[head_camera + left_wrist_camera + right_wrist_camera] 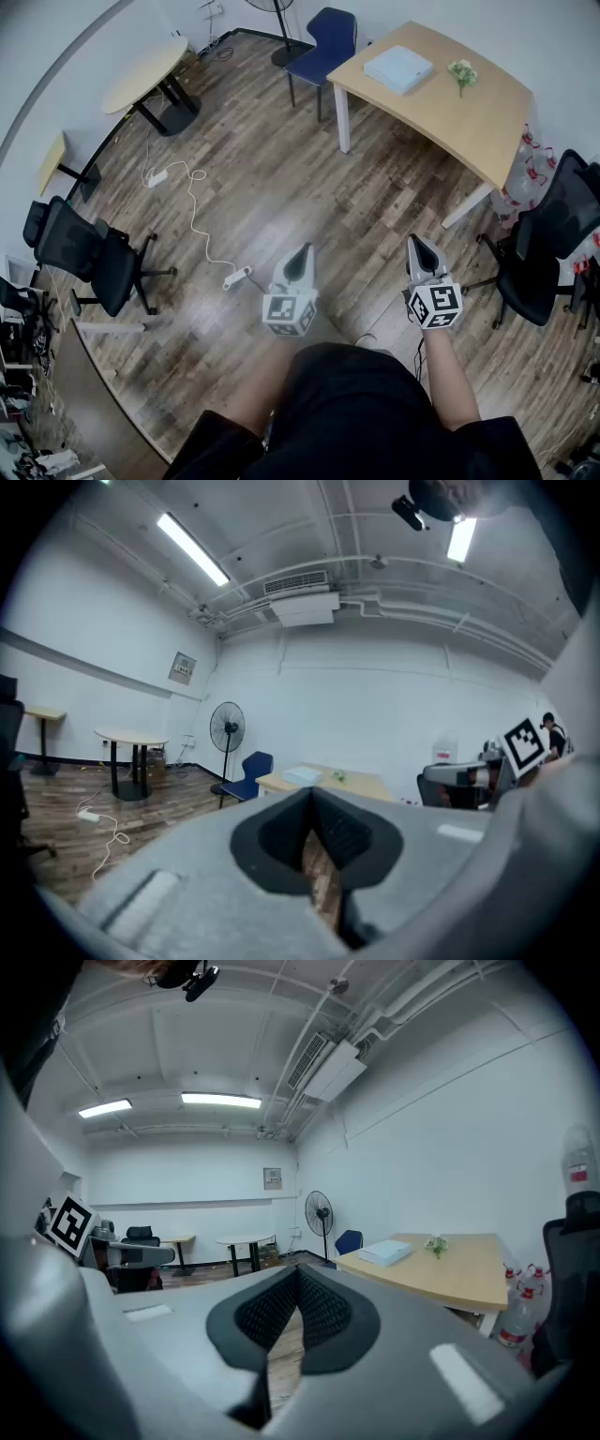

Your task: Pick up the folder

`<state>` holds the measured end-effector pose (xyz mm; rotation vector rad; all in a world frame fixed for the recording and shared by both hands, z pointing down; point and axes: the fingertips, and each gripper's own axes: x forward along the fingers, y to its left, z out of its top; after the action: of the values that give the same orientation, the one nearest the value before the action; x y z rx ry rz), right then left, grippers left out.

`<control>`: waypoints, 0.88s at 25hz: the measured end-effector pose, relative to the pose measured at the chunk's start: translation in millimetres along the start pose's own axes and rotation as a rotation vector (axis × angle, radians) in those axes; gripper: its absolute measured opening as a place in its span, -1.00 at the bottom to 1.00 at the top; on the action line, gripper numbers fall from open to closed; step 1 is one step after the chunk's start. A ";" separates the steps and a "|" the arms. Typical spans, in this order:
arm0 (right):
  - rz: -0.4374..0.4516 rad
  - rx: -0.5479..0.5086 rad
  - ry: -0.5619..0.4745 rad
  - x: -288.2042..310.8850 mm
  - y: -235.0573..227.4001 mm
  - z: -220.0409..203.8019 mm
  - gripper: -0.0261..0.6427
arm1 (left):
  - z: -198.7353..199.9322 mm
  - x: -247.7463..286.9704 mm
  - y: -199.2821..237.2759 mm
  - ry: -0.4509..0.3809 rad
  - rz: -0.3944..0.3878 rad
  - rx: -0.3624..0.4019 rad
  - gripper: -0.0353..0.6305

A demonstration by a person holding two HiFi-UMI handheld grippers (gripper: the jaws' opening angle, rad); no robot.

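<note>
The folder (398, 68) is a pale blue flat pack lying on the far wooden table (469, 112); the same folder (386, 1252) shows in the right gripper view and as a small folder (302, 774) in the left gripper view. My left gripper (301, 255) is shut and empty, held over the floor well short of the table. Beside it, my right gripper (418, 246) is also shut with nothing in it. Both point roughly level toward the table. In the gripper views the left gripper (310, 794) and right gripper (298, 1272) have their tips touching.
A small flower sprig (461, 73) lies on the table beside the folder. A blue chair (323, 47) stands at the table's left end, a black office chair (553, 234) at its right. A round table (145, 75), floor fan (226, 728) and white power cable (197, 225) are to the left.
</note>
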<state>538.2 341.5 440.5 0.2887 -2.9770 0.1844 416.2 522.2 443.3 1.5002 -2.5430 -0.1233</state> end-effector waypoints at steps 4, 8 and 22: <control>0.012 -0.008 0.010 28.8 10.4 -2.2 -0.94 | 6.7 13.7 24.0 -0.002 0.005 0.008 -0.88; 0.007 0.000 0.010 51.3 19.3 0.8 -0.94 | 11.5 26.4 43.7 0.000 -0.011 0.014 -0.88; -0.090 -0.006 -0.009 172.5 39.0 34.0 -0.93 | 49.7 109.7 151.6 -0.008 -0.101 0.014 -0.88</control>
<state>358.5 343.6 429.7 0.4223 -2.9653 0.1647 224.3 498.7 432.6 1.6371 -2.4793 -0.1256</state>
